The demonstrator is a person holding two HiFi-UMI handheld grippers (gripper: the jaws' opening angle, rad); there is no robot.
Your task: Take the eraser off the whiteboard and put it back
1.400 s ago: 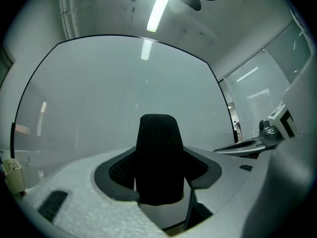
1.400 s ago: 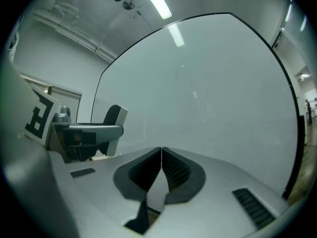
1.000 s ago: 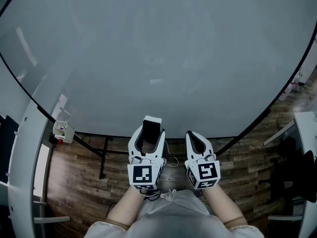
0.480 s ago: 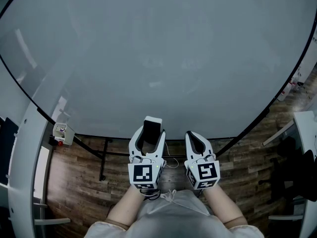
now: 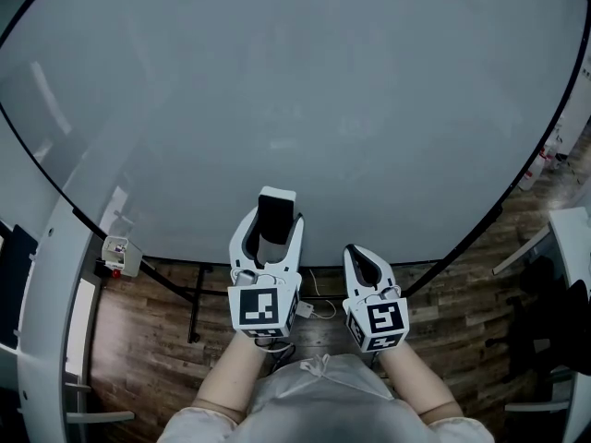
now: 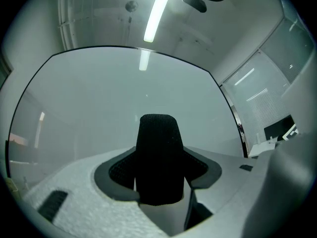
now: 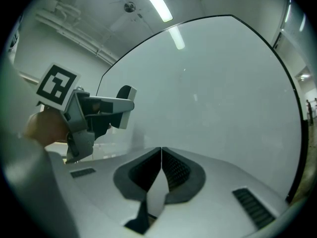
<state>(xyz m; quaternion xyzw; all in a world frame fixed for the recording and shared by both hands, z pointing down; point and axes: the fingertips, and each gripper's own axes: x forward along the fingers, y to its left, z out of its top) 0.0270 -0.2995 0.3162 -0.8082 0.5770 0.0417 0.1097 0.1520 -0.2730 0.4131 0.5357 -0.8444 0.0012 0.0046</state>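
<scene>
- Lifted the eraser (image 5: pixel 276 212) higher in front of the whiteboard (image 5: pixel 295 100) than a second earlier; could not tell whether it touched the board.
- Judged it light, with a stiff white body and a soft black felt face; best taken across the hard sides, not the felt.
- Held it in the left gripper (image 5: pixel 268 233), jaws spread wide and pressed on both its sides.
- Kept the right gripper (image 5: pixel 363 264) lower and just beside, jaws closed together on nothing.
- Showed wooden floor (image 5: pixel 148 330) below the board's lower edge.
</scene>
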